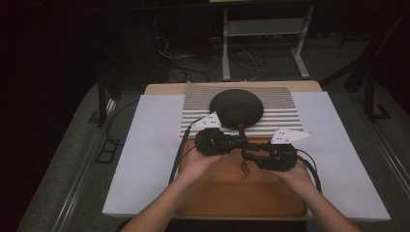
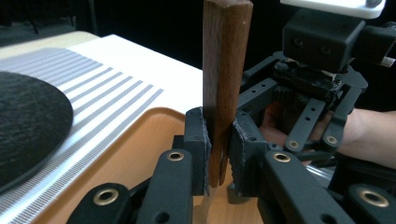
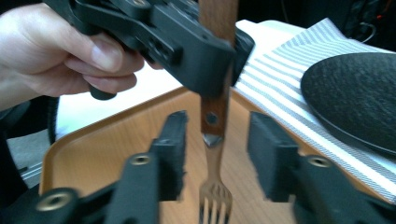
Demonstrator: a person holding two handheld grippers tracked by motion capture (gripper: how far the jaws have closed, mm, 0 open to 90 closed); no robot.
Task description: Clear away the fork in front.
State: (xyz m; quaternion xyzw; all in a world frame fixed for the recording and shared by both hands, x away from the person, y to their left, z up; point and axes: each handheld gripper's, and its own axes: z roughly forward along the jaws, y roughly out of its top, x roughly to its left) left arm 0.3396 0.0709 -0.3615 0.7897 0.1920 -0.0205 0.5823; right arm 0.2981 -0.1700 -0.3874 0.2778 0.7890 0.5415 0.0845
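A fork with a brown wooden handle [image 2: 225, 70] and metal tines [image 3: 214, 193] hangs over the orange-brown tray [image 1: 227, 198], tines down toward me. My left gripper [image 1: 243, 143] is shut on the handle, and its pads [image 2: 198, 140] press both sides of the wood. My right gripper [image 1: 247, 155] faces it from the right. Its jaws stand open on either side of the fork's metal neck [image 3: 213, 140], touching nothing. In the left gripper view my right gripper [image 2: 322, 70] sits just behind the handle.
A dark round plate [image 1: 236, 108] lies on a grey striped placemat [image 1: 287, 113] just beyond the tray. A white cover [image 1: 145, 154] spreads over the table on both sides. The hand [image 3: 56, 51] holding the left gripper is close by.
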